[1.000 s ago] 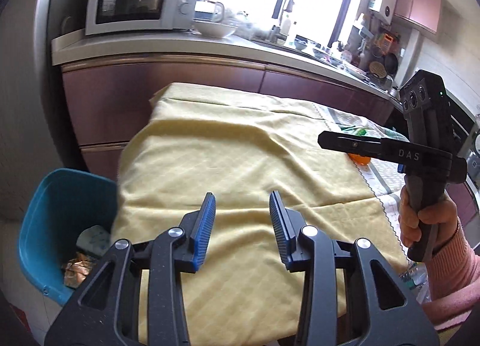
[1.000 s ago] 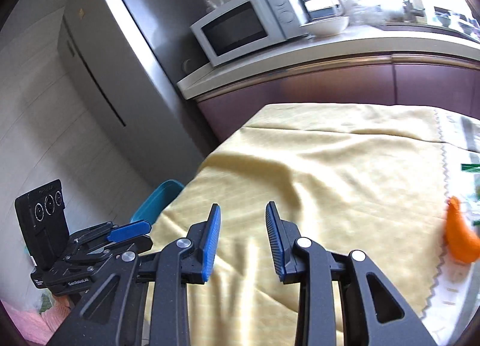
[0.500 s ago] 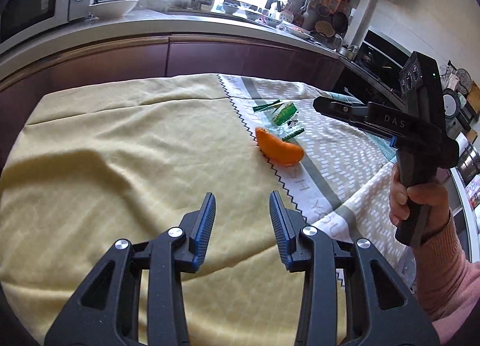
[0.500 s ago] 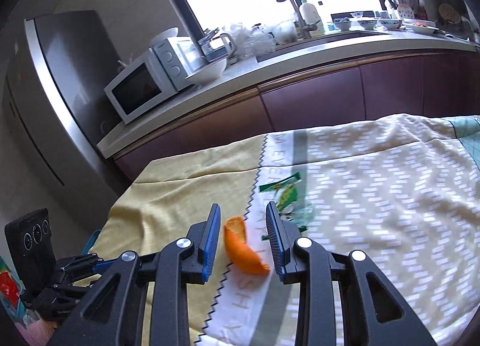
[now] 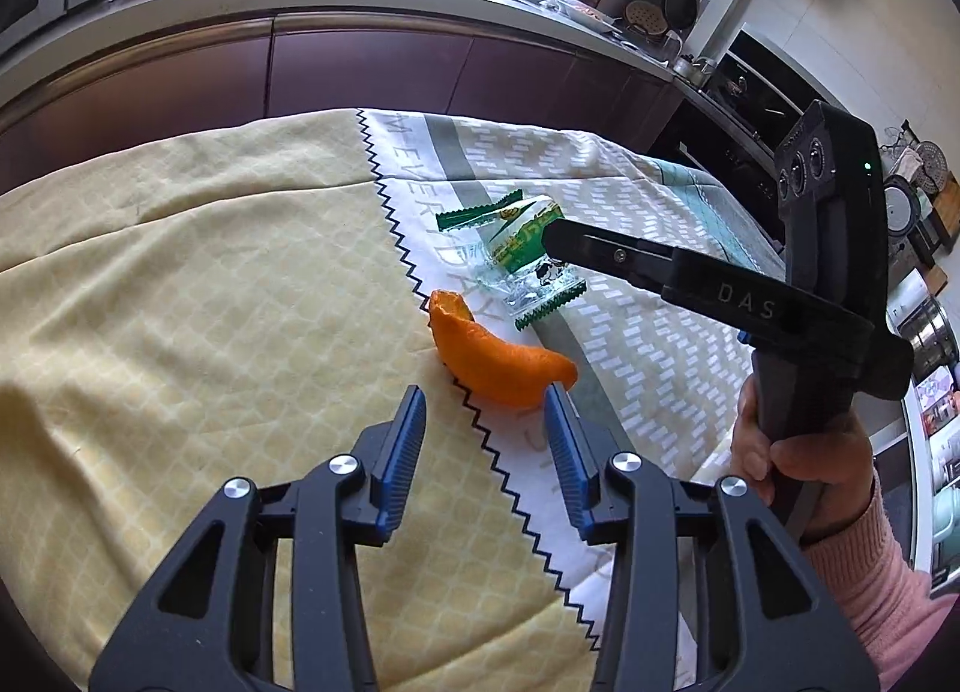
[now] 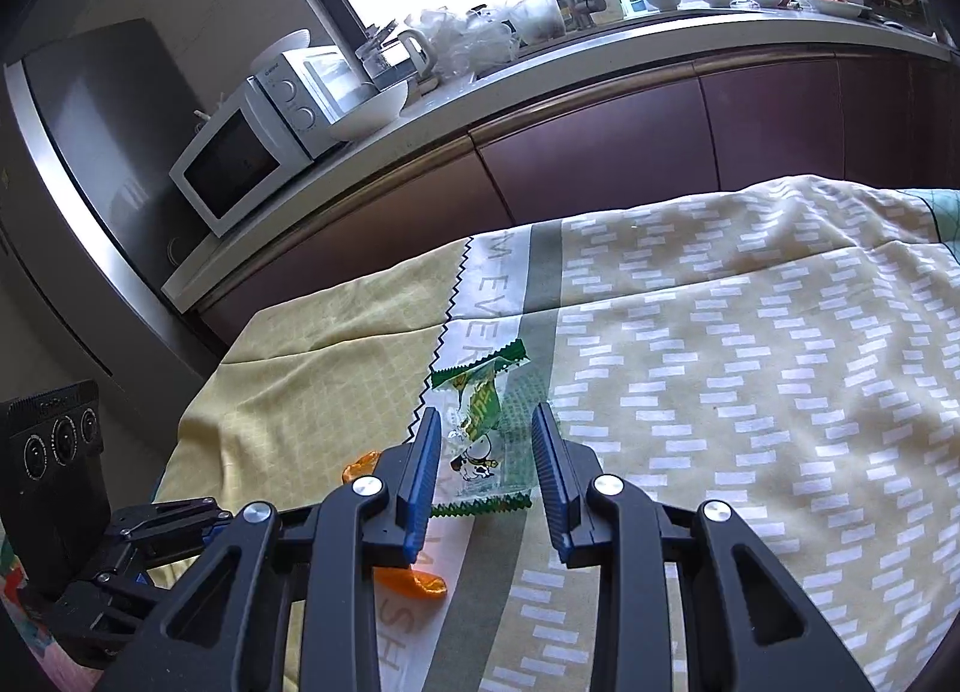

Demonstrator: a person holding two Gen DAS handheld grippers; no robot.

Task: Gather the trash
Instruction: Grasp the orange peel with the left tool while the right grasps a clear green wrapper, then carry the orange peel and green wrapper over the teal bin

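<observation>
An orange peel [image 5: 498, 359] lies on the tablecloth by its zigzag seam. My left gripper [image 5: 485, 413] is open just in front of the peel, not touching it. A clear and green candy wrapper [image 6: 483, 434] lies flat beyond the peel; it also shows in the left wrist view [image 5: 519, 254]. My right gripper [image 6: 486, 440] is open above the wrapper, which shows between its fingers. In the left wrist view the right gripper [image 5: 555, 239] reaches in from the right over the wrapper. The peel [image 6: 414, 581] is partly hidden under my right gripper.
The table is covered by a yellow cloth [image 5: 180, 302] and a patterned cloth [image 6: 750, 392]. A dark cabinet front [image 5: 360, 68] with a cluttered counter runs behind. A microwave [image 6: 252, 152] and a fridge [image 6: 78, 152] stand at the left.
Both grippers have swung right from the yellow cloth and the blue bin to the trash. The left closed in on the peel, the right on the wrapper. Both stayed open.
</observation>
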